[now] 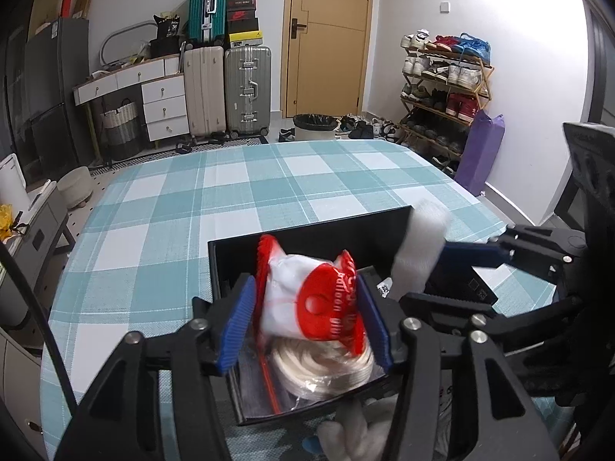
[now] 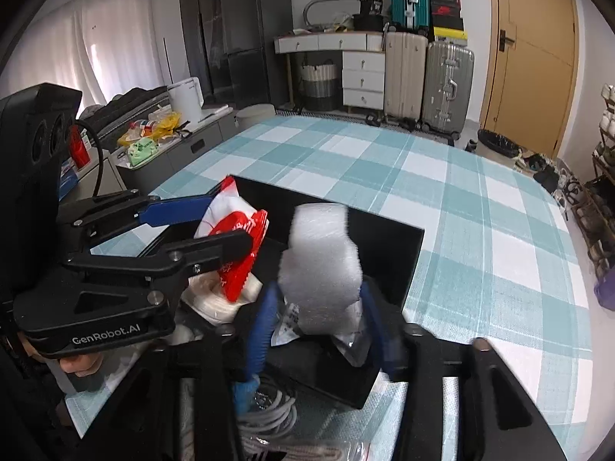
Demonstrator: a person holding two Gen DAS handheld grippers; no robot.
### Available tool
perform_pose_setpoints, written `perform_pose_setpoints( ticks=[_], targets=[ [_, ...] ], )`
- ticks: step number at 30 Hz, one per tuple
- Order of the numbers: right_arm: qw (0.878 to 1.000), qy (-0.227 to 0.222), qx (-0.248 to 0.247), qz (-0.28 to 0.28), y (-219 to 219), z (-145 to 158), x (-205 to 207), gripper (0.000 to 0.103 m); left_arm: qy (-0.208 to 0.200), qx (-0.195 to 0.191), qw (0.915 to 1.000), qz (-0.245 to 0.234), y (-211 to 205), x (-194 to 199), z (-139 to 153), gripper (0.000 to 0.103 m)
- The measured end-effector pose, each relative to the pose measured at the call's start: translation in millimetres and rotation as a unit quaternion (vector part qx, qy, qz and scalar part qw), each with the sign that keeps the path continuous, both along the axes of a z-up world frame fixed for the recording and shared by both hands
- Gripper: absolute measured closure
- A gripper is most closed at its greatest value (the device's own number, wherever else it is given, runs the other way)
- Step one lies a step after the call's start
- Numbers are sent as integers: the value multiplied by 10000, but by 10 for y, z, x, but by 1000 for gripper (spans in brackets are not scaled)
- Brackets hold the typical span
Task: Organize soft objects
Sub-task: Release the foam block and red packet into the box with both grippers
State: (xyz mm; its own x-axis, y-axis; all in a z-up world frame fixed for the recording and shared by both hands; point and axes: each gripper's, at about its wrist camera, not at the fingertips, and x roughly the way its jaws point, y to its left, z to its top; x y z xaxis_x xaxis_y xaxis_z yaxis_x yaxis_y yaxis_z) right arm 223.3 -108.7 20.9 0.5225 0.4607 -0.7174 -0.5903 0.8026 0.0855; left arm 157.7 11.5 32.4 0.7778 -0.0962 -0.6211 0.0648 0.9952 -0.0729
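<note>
Left gripper: clenched on the red-and-white bag, one blue pad on each side of it; it hangs over the box, at 6 o'clock in the left wrist view.
Bag: crumpled plastic, red print on white, held above the box's left half; in the right wrist view it sits at 9 o'clock, pinched between the left gripper's fingers.
Right gripper: grasping the foam block, which stands up between its blue pads; in the left wrist view the block shows at 3 o'clock, over the box's right wall.
Foam block: white, soft-edged, blurred in both views, held over the box's right half.
Box: black, open-topped, on the cloth, at the near end of the table.
Coil: pale cord wound in clear wrap, lying in the box right under the bag.
Packet: clear, with print, in the box just below the foam block; what it holds cannot be told.
Cable: grey loops on the table at 6 o'clock in the right wrist view, just outside the box's near wall.
Cloth: teal-and-white check, covering the table.
</note>
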Motion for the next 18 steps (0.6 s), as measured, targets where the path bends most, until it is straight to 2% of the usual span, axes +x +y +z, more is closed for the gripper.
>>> perform_pose_setpoints(
  ticks=[4,5,6,8,11,18],
  targets=[
    [9997,-205,64,-69,-40,88,-89,28,-30,-76,10000,37,36,-42,33,28],
    [9996,-251,50,-139,-68,108,-110,17,-50,-113,9999,40,48,-61,44,20],
    [9992,-328,61,-240,-115,131,-135,11,-97,-156,9998,65,62,-96,67,14],
    [9982,-430,172,-388,-221,175,-183,4,-185,-162,9997,95,76,-157,103,6],
    [9971,-428,321,-547,-395,216,-257,1,-332,-61,9993,178,84,-264,157,1],
    [9952,-262,643,-695,-646,219,-436,1,-508,134,9981,318,72,-514,181,0]
  ],
)
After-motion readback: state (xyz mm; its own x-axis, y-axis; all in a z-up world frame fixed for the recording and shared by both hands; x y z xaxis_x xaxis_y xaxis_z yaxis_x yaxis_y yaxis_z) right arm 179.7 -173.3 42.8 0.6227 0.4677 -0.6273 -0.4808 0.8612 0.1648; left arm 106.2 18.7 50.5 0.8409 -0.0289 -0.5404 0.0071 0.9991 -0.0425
